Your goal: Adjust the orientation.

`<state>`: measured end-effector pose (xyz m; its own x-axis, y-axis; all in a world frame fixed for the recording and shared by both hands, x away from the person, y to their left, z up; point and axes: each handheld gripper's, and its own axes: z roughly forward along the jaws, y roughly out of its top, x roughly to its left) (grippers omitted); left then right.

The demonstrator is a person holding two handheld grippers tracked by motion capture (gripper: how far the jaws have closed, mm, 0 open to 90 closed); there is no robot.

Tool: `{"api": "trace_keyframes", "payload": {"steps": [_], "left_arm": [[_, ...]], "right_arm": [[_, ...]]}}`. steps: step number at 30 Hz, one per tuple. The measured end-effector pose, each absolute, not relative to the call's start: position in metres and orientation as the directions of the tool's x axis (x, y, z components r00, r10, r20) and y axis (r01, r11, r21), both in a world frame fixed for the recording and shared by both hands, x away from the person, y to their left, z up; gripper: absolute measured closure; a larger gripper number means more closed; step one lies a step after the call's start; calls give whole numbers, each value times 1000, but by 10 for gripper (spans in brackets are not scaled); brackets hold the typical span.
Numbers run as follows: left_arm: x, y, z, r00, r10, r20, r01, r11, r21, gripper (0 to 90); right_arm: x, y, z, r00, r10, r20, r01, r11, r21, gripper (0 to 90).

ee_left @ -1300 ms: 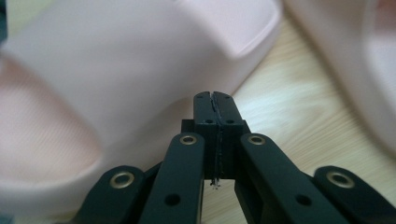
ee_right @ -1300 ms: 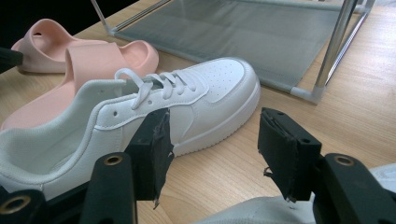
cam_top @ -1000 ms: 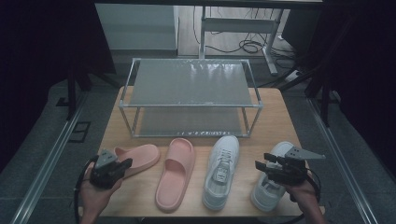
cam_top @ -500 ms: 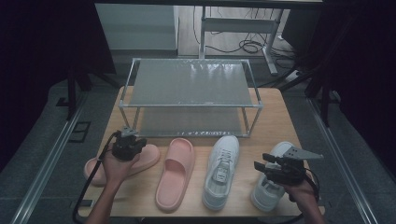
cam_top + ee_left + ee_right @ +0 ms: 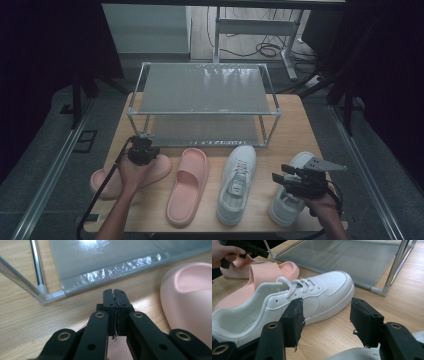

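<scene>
Two pink slippers and two white sneakers lie in a row before a shoe rack (image 5: 202, 90). My left gripper (image 5: 143, 145) hovers over the toe of the left slipper (image 5: 107, 180), pointing at the rack. Its jaws (image 5: 115, 293) are shut with nothing between them, and pink sole shows just beneath. The second slipper (image 5: 187, 185) lies to its right (image 5: 187, 302). My right gripper (image 5: 281, 176) sits above the right sneaker (image 5: 287, 205), jaws wide open (image 5: 327, 315) and holding nothing. It faces the left sneaker (image 5: 237, 182) (image 5: 317, 297).
The rack has a grey top shelf and a lower shelf (image 5: 100, 260) resting on the wooden table (image 5: 295, 130); its metal corner post (image 5: 43, 293) stands just ahead of the left jaws. Cables trail from both grippers. Dark floor surrounds the table.
My left hand has travelled forward from the table's front left corner to above the left slipper's toe, nearer the rack. The right hand has stayed put.
</scene>
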<state>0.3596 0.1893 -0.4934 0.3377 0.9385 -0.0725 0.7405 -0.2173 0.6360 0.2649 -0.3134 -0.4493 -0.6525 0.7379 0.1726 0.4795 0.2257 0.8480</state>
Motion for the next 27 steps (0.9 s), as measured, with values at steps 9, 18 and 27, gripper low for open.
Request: {"api": "trace_keyframes", "payload": {"steps": [9, 18, 27], "left_arm": [[362, 187, -499, 333, 940, -71, 757, -222, 615, 887], [354, 184, -499, 358, 930, -81, 759, -240, 605, 884], [323, 182, -500, 414, 904, -103, 742, -270, 614, 882]], "right_arm": [[264, -314, -447, -651, 739, 173, 476, 220, 852, 451], [262, -315, -446, -650, 741, 169, 471, 219, 854, 451], [261, -314, -444, -654, 737, 168, 470, 223, 854, 451]]}}
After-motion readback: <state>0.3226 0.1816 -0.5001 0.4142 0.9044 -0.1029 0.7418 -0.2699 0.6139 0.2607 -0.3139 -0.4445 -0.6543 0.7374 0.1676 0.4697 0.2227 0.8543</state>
